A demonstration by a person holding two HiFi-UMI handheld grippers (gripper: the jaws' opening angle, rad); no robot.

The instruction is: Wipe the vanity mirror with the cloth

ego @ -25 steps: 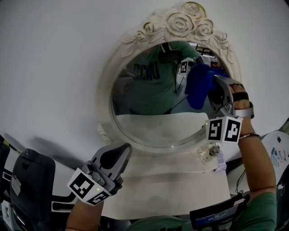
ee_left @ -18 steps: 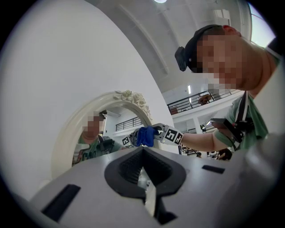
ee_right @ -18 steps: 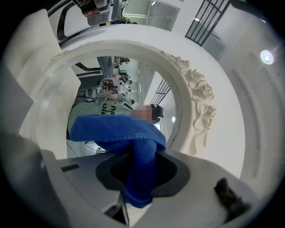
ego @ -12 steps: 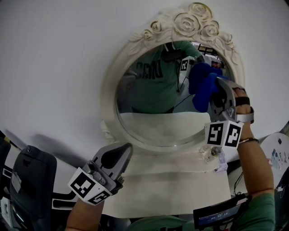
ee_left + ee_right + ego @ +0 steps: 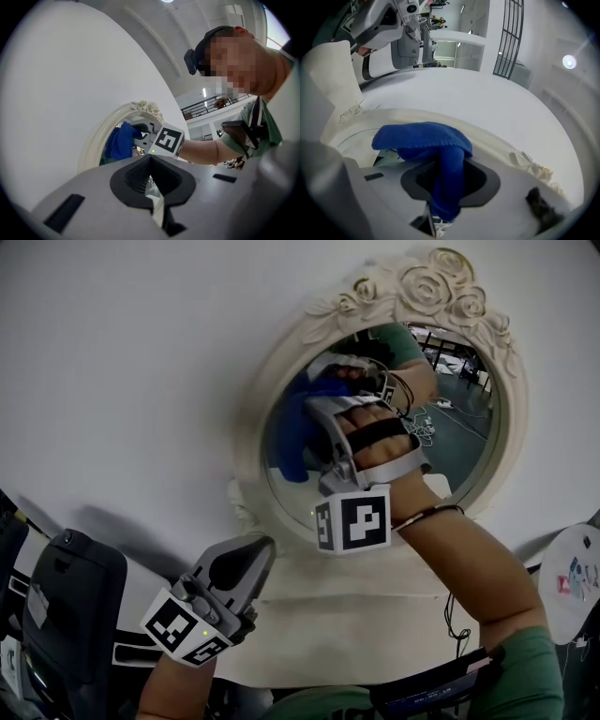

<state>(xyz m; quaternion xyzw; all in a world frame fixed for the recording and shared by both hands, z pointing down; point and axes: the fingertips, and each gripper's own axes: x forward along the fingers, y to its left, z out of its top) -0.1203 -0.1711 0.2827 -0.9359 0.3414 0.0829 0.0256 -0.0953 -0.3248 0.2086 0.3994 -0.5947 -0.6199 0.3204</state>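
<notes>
The vanity mirror stands upright at the back of the desk against a white wall. Its oval glass faces the person. Its long axis runs up and down, and in the head view it leans a little to the right, with the carved rose crest at the top. The right tool is clamped on the blue cloth, and the cloth lies on the left part of the glass, just inside the cream frame. In the right gripper view the cloth comes up as a narrow band from between the closed jaws of the right tool. It then spreads sideways into a thick fold that crosses in front of the frame. The right hand lies across the middle of the mirror under a dark strap. Its forearm reaches up and to the left from the lower right of the head view, and the tool's marker cube hangs below the wrist. The left tool sits low, near the mirror's lower left rim. It points up and to the right, and its own marker cube faces the camera. In the left gripper view the left tool has its jaws drawn together with nothing between them. Beyond them that view shows the mirror from the side and the cloth against its glass.
</notes>
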